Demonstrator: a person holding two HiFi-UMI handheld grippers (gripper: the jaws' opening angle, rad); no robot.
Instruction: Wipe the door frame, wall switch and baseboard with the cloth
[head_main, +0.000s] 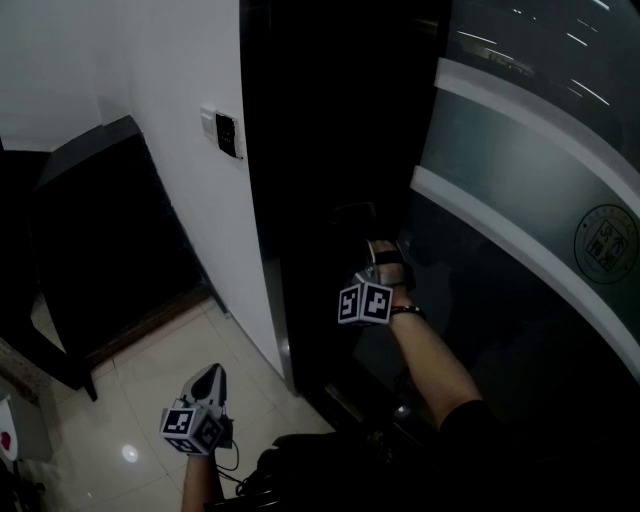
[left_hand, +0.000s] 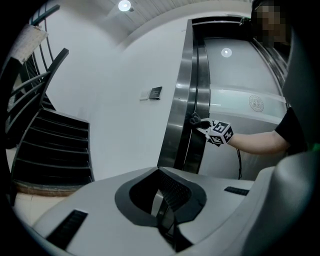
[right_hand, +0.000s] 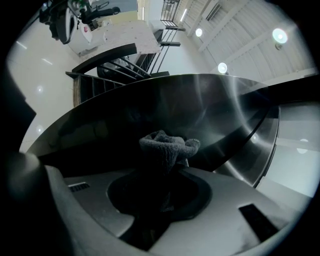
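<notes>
You are pinching the grey cloth (right_hand: 169, 144) in your right gripper (right_hand: 166, 172) against the steel door frame (right_hand: 210, 100); your left gripper (left_hand: 161, 202) is hanging low, fingers pressed together.

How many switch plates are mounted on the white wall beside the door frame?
2. A small white plate sits farther from the dark door frame; a black plate is right beside it, nearer the frame. None seems hidden.

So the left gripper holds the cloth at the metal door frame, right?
No: the right gripper holds the cloth at the metal door frame, as the right gripper view shows. The left gripper is shut and empty.
</notes>
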